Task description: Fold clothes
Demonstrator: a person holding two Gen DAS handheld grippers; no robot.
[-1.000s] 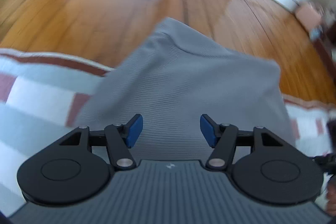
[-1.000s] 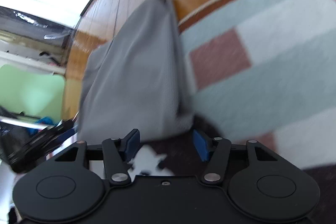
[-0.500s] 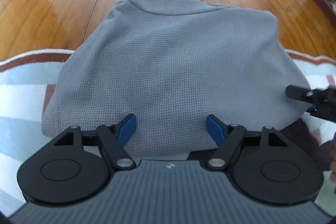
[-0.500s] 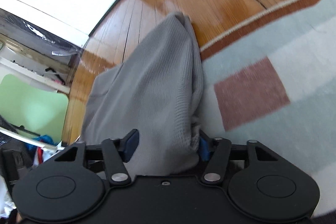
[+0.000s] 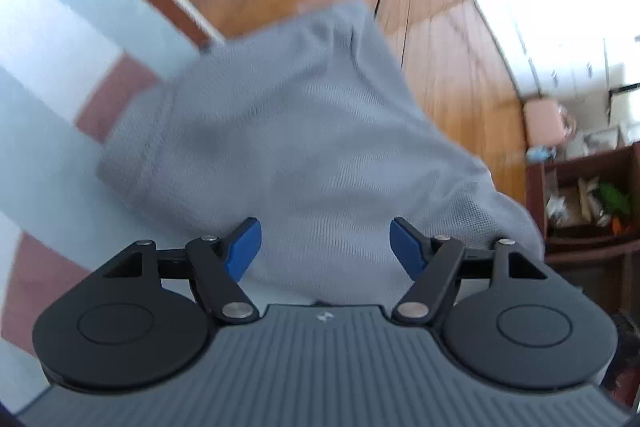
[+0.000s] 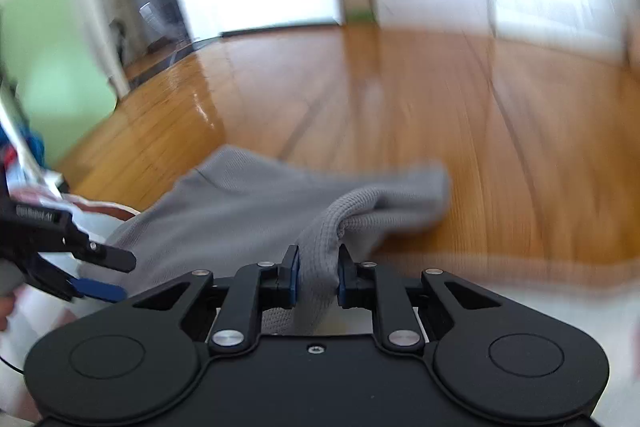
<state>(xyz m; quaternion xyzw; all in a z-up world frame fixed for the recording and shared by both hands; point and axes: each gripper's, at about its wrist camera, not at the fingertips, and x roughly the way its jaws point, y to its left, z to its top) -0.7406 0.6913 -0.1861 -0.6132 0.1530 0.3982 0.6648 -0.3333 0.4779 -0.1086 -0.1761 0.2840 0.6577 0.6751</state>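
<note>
A grey knit garment (image 5: 312,147) lies folded across the edge of a striped rug (image 5: 60,39) and the wooden floor. My left gripper (image 5: 325,247) is open just above the garment's near edge, with the cloth between its blue pads but not pinched. My right gripper (image 6: 318,277) is shut on a bunched fold of the same grey garment (image 6: 248,211) and lifts it off the floor. The left gripper also shows at the left of the right wrist view (image 6: 100,275), open.
The wooden floor (image 6: 480,115) stretches ahead. A dark shelf unit (image 5: 588,203) with clutter and a pink box (image 5: 544,123) stand at the right in the left wrist view. White doors and a green panel (image 6: 52,51) line the far wall.
My right gripper has closed on the garment's edge and swung to face the room. My left gripper stayed open and turned to the right over the cloth.
</note>
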